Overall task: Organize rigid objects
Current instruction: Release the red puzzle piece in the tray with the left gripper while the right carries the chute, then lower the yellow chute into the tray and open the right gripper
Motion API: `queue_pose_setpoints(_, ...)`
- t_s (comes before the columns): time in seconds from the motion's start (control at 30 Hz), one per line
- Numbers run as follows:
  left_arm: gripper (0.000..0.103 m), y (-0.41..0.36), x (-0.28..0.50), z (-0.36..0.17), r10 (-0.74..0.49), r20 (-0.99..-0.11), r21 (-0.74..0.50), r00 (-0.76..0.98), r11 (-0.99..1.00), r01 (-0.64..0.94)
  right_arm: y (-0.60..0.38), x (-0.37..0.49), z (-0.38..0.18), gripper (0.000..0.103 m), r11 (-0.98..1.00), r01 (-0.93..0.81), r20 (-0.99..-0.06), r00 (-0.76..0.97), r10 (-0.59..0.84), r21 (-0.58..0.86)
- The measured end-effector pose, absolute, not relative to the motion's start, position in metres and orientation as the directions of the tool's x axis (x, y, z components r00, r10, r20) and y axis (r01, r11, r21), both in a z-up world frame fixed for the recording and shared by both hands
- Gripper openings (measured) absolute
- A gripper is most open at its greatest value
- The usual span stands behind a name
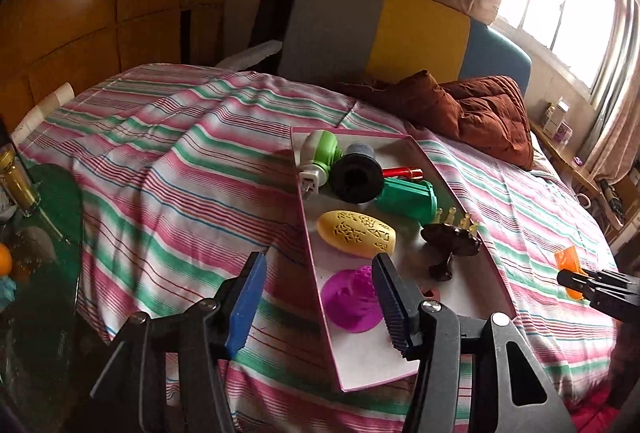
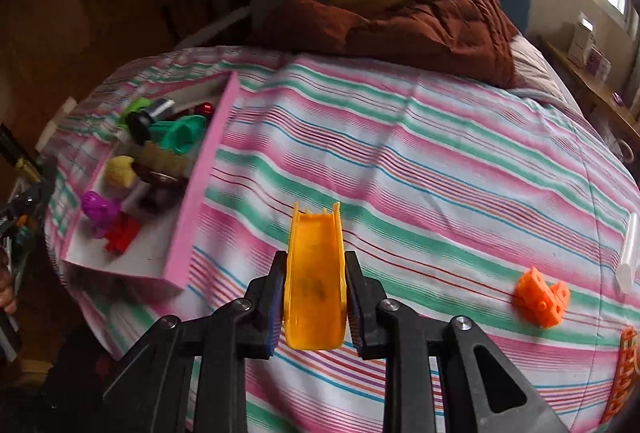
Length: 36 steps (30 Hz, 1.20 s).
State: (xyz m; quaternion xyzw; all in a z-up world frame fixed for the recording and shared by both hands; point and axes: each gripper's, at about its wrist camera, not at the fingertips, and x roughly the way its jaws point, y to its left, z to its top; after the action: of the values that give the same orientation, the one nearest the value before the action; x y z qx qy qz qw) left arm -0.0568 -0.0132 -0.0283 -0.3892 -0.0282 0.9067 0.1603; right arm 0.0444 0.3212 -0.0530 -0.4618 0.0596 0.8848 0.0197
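A shallow pink box [image 1: 312, 233] lies on the striped bed and holds several objects: a yellow oval case [image 1: 356, 233], a purple piece [image 1: 348, 299], a black spool [image 1: 356, 175], a green cylinder [image 1: 408, 197] and a dark brown piece [image 1: 450, 241]. My left gripper [image 1: 320, 305] is open and empty above the box's near end. My right gripper [image 2: 316, 297] is shut on a yellow-orange plastic slide piece [image 2: 316, 273] and holds it above the bedspread, right of the box [image 2: 200, 193]. It also shows at the right edge of the left wrist view [image 1: 576, 275].
An orange block toy [image 2: 542, 299] and an orange ladder piece [image 2: 622, 373] lie on the bedspread at the right. A brown quilted pillow [image 2: 436, 29] lies at the bed's head. A green table [image 1: 52, 205] with a bottle stands left of the bed.
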Motion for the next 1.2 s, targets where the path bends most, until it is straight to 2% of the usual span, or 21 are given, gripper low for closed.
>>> queue_pose_setpoints(0.17, 0.061, -0.019, -0.054, -0.03, 0.298, -0.705, -0.172, -0.644, -0.952, -0.253, 0.251, 0.016, -0.043, 0.026, -0.989, 0.065, -0.792, -0.594, -0.145, 0.132)
queue_pose_setpoints(0.37, 0.065, -0.021, -0.052, -0.032, 0.284, -0.711, -0.16, -0.643, -0.956, -0.245, 0.197, -0.014, -0.07, 0.026, -0.972, 0.16, -0.821, -0.522, -0.232, 0.173)
queue_pose_setpoints(0.53, 0.071, -0.019, -0.051, -0.034, 0.26, -0.719, -0.139, -0.644, -0.962, -0.234, 0.188, -0.033, -0.104, 0.027, -0.979, 0.135, -0.876, -0.441, -0.195, 0.15)
queue_pose_setpoints(0.6, 0.072, -0.017, -0.051, -0.034, 0.257, -0.717, -0.133, -0.648, -0.963, -0.235, 0.19, -0.033, -0.102, 0.031, -0.979, 0.133, -0.869, -0.453, -0.2, 0.156)
queue_pose_setpoints(0.73, 0.075, -0.013, -0.05, -0.033, 0.264, -0.716, -0.135, -0.646, -0.961, -0.243, 0.198, -0.035, -0.101, 0.032, -0.978, 0.096, -0.872, -0.443, -0.21, 0.187)
queue_pose_setpoints(0.8, 0.079, -0.012, -0.05, -0.033, 0.259, -0.718, -0.129, -0.646, -0.962, -0.242, 0.203, -0.032, -0.099, 0.032, -0.976, 0.083, -0.864, -0.454, -0.216, 0.201)
queue_pose_setpoints(1.0, 0.081, -0.009, -0.045, -0.03, 0.27, -0.706, -0.133, -0.655, -0.959, -0.252, 0.216, -0.015, -0.08, 0.032, -0.966, 0.059, -0.815, -0.526, -0.244, 0.251)
queue_pose_setpoints(1.07, 0.085, -0.005, -0.045, -0.028, 0.27, -0.702, -0.126, -0.659, -0.958, -0.259, 0.224, -0.007, -0.072, 0.032, -0.965, 0.045, -0.797, -0.554, -0.241, 0.26)
queue_pose_setpoints(1.2, 0.087, 0.003, -0.042, -0.022, 0.286, -0.689, -0.12, -0.666, -0.951, -0.284, 0.244, 0.003, -0.056, 0.032, -0.96, -0.007, -0.771, -0.597, -0.22, 0.28)
